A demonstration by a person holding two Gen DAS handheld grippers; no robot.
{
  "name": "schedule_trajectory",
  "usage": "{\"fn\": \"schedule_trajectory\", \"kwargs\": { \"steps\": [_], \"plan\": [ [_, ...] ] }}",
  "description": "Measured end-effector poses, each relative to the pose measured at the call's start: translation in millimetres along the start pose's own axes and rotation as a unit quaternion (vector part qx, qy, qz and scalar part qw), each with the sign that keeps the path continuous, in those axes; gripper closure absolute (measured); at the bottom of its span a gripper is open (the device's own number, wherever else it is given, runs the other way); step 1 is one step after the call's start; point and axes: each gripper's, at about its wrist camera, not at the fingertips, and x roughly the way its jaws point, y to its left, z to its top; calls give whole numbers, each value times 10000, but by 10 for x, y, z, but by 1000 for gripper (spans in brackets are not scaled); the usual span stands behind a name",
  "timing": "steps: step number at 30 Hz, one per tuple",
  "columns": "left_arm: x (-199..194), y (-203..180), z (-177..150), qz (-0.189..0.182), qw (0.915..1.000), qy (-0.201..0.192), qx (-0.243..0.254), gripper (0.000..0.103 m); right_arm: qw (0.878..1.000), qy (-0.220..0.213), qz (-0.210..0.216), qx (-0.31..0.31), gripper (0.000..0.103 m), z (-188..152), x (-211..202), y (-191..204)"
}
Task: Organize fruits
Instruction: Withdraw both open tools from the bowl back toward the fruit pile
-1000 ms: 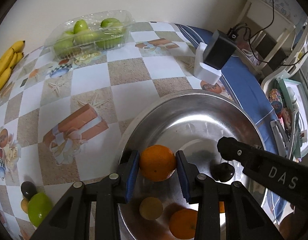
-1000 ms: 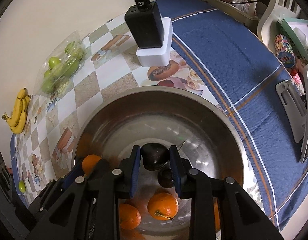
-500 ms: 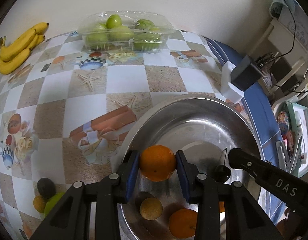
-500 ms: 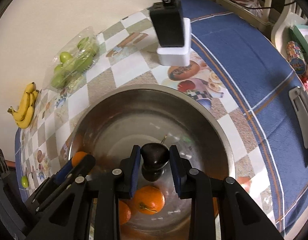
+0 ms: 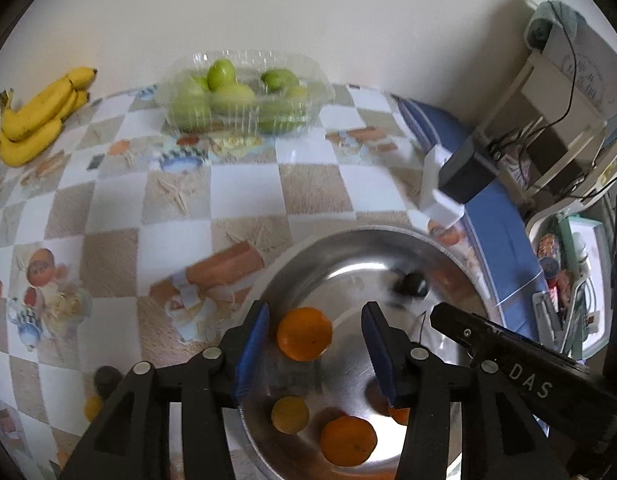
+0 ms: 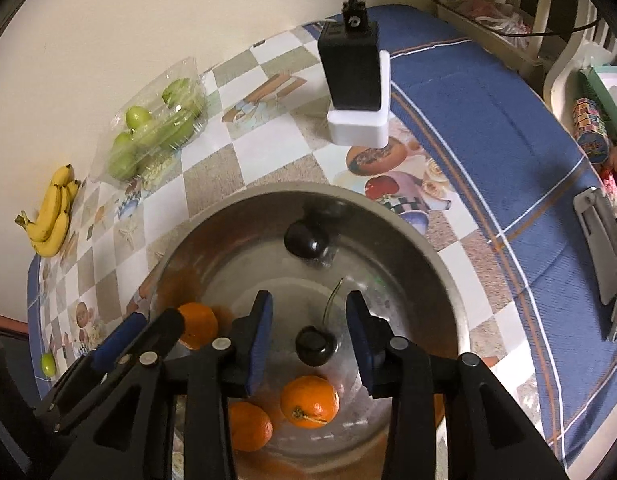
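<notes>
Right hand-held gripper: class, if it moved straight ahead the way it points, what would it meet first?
Most likely the dark cherry lying between the open fingers of the right hand-held gripper, on the floor of the steel bowl. Depth is uncertain.

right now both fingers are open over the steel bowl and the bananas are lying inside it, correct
Not quite: the bananas are not in the steel bowl. They lie on the checkered tablecloth by the wall, well away from it, as the right wrist view shows. The rest holds: the left gripper and right gripper are both open over the bowl.
</notes>
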Motion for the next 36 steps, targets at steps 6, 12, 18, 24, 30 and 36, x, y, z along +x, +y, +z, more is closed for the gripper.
{"fn": "schedule_trajectory", "kwargs": {
  "steps": [6,12,18,24,30,36],
  "plan": [
    [-240,118,98,286,9994,-118,-141,43,9998,-184,-41,-85,64,36,-234,76],
    [-380,400,145,523,9974,-129,-476,31,9990,-317,-144,-272,40,55,-416,202],
    [-372,721,119,955,9912,-97,-910,6,9987,-173,-234,-425,27,29,-309,284],
    [-343,918,70,1205,9861,-64,-1140,0,9983,88,-183,-549,21,-44,-135,363],
    [-379,1025,21,1226,9841,-92,-1285,0,9978,67,-153,-636,9,-81,-102,458],
    [-470,1134,-35,1269,9829,-60,-1330,0,9971,177,-88,-739,2,-154,-61,612]
  ]
}}
